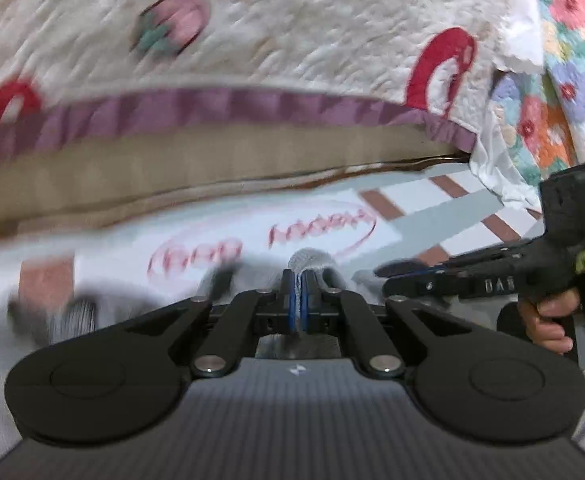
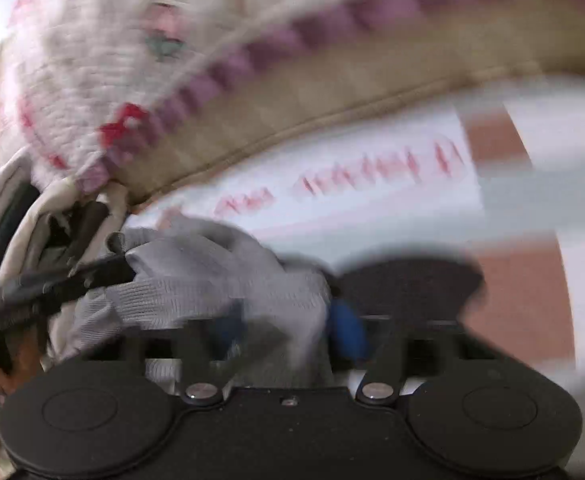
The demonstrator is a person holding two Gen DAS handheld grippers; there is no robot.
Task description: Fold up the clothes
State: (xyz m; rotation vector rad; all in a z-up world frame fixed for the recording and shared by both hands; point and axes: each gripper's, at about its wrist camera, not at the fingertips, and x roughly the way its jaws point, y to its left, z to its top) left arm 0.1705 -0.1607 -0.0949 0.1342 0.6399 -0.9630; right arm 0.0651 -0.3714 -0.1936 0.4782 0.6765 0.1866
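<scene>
Behind everything, a cream quilt with strawberry patches and a purple ruffled hem hangs over a tan cushion edge. Below that lies a white sheet printed with a red oval of lettering and with brown and pale grey stripes. At the right edge of the left wrist view a bright flowered blanket shows, with a crumpled bit of white cloth beside it. Nothing stands between the grippers and the sheet except the garment itself.

Both views are smeared, the right wrist view more so.

The left gripper has its blue pads pressed together on a thin fold of grey ribbed garment, which bulges up just past the fingertips and drapes away to the left over the sheet. The right gripper reaches in from the right, carried by a hand on its handle, its tip just beside the left one. In its own view the grey cloth lies bunched over its fingers, one blue pad showing at the cloth's edge; the jaws are drawn together, with the cloth apparently caught between them.
</scene>
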